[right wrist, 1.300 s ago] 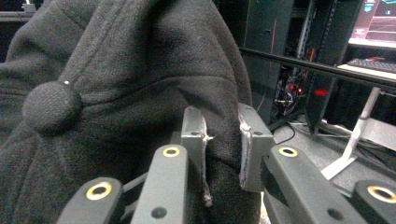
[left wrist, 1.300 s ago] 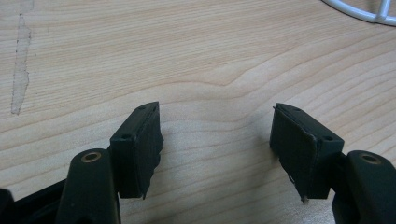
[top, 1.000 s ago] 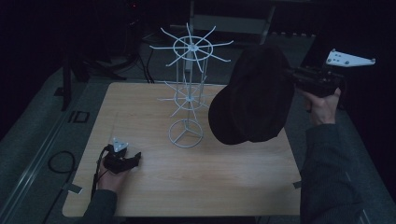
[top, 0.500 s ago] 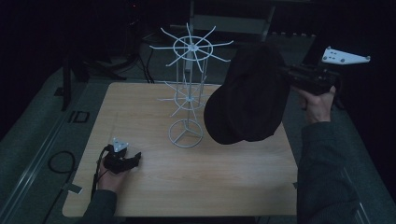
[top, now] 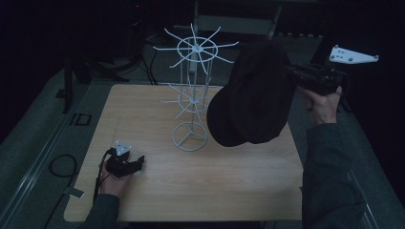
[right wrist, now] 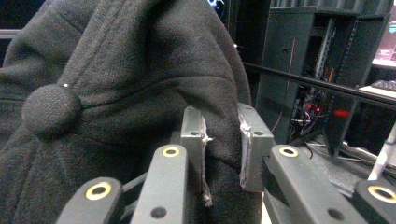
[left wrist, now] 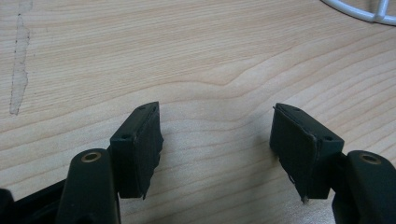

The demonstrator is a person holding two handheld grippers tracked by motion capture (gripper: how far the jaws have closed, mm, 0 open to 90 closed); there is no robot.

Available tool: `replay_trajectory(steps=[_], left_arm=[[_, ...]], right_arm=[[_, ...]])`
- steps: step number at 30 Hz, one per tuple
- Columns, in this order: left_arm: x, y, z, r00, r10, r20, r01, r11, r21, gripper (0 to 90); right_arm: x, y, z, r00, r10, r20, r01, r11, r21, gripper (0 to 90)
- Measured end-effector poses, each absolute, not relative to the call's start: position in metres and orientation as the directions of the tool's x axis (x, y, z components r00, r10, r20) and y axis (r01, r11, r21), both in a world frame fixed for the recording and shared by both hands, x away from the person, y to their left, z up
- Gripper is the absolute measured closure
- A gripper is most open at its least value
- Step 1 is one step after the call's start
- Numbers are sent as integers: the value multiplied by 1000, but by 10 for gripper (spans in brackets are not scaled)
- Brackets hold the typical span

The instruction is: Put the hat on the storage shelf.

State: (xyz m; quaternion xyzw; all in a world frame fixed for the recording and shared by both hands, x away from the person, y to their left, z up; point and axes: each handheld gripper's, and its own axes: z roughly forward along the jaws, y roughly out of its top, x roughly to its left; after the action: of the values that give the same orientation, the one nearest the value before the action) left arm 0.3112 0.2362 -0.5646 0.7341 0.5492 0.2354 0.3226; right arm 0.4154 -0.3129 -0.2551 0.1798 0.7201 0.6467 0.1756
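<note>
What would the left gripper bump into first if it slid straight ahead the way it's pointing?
Probably the white wire rack. The left gripper lies low on the wooden table, open and holding nothing, with bare wood right ahead. The rack's round base ring sits farther on, a little to one side, so it might only graze it.

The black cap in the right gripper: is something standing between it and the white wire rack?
Nothing visible. The black cap hangs from the right gripper beside the white wire rack, and only open air separates them.
</note>
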Motion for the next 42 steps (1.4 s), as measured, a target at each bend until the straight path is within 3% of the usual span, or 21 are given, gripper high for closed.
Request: replay_trajectory(steps=[17, 42], left_arm=[[311, 236, -565, 289, 957, -10, 654, -190, 732, 346], [311, 236, -565, 293, 956, -7, 654, -195, 731, 346]], right_arm=[[422, -292, -251, -881, 472, -23, 26, 95, 995, 757], [447, -263, -275, -874, 485, 26, 120, 163, 979, 735]])
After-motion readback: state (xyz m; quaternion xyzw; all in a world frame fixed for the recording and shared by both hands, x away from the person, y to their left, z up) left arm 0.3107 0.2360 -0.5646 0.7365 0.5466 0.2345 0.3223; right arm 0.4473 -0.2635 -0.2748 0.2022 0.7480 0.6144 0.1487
